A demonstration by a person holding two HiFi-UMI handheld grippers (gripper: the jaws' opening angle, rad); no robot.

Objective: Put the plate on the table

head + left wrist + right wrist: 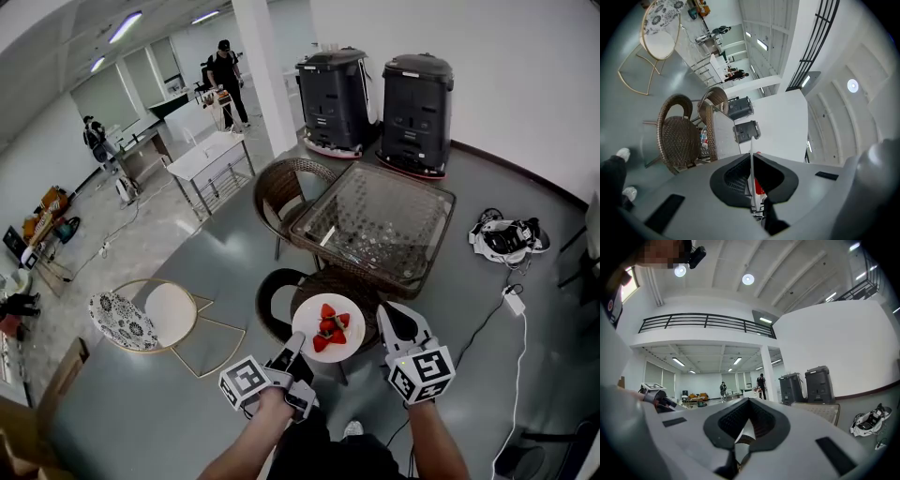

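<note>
Far left in the head view, at 9 o'clock from the person's arms, a round chair with a floral cushion stands on the grey floor, well apart from the work.

Next comes the left gripper, reaching toward 1 o'clock. Its jaws are almost fully together, pinched on the rim of the white plate at the plate's 7 o'clock edge. The left gripper view shows that rim as a thin white line edge-on between the pads. The plate is in the air and looks roughly level. It carries a small heap of strawberries and hangs over a dark wicker chair, not yet over any tabletop.

Just beside the plate's 3 o'clock edge, apart from it, is the right gripper. Its jaws look closed together with nothing held, and its own view shows only a narrow pale gap between them.

The glass-topped wicker table lies at about 1 o'clock from the plate, near but beyond the chair. The plate is round, so no axis needs aligning. The move likely turns on carrying it forward and slightly right over the near table edge. The left gripper alone bears it, while the right gripper is nearer the table and free to steady it
</note>
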